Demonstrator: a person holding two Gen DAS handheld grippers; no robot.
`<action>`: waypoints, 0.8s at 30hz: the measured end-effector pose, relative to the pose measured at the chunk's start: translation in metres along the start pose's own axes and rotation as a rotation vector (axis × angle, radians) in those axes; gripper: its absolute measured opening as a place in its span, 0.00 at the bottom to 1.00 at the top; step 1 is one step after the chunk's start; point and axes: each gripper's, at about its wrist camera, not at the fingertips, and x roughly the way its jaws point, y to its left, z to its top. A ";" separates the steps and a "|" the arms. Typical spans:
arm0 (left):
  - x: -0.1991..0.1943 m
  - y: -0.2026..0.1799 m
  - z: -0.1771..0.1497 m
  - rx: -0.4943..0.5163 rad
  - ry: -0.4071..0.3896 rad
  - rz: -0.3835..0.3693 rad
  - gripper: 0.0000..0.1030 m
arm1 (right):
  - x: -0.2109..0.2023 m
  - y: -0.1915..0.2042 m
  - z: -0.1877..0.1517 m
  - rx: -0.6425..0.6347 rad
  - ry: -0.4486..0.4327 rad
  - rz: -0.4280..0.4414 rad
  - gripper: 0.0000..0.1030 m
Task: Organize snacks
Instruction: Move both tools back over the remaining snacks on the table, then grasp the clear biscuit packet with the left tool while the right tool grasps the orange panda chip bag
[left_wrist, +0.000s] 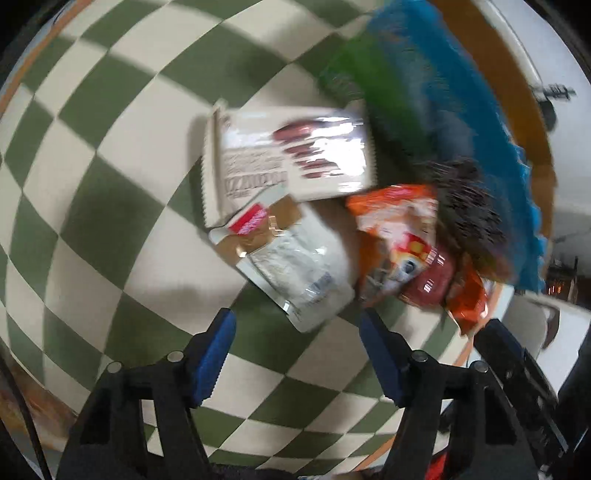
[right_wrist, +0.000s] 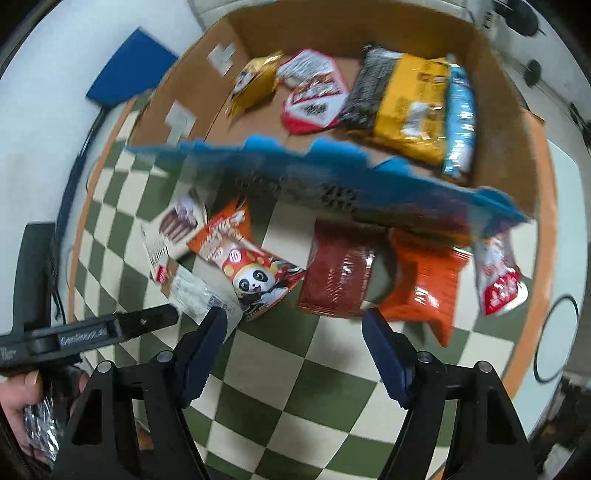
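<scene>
Snack packets lie on a green and cream checkered cloth (left_wrist: 110, 184). In the left wrist view a cream packet with dark red print (left_wrist: 288, 155) overlaps a clear and tan packet (left_wrist: 291, 266), beside an orange panda packet (left_wrist: 395, 240). My left gripper (left_wrist: 295, 354) is open and empty just short of them. A blurred blue and green bag (left_wrist: 424, 110) is in mid-air with no gripper on it. In the right wrist view that blue bag (right_wrist: 332, 184) hangs between the loose packets and a cardboard box (right_wrist: 509, 122). My right gripper (right_wrist: 295, 350) is open and empty near the panda packet (right_wrist: 247, 266).
The box holds a yellow packet (right_wrist: 410, 103), a red and white packet (right_wrist: 314, 99), a small yellow one (right_wrist: 255, 81) and a light blue one (right_wrist: 460, 118). On the cloth lie a dark red packet (right_wrist: 340, 273), an orange one (right_wrist: 424, 284) and a red and white one (right_wrist: 496, 277).
</scene>
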 end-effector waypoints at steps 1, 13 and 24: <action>0.003 0.002 0.001 -0.010 0.001 -0.002 0.65 | 0.005 0.002 0.001 -0.013 0.003 0.000 0.76; 0.007 0.039 -0.009 -0.112 -0.008 0.007 0.65 | 0.074 0.067 0.037 -0.274 0.064 -0.067 0.76; 0.018 0.048 -0.015 -0.208 0.042 -0.112 0.65 | 0.105 0.066 0.047 -0.246 0.144 -0.095 0.40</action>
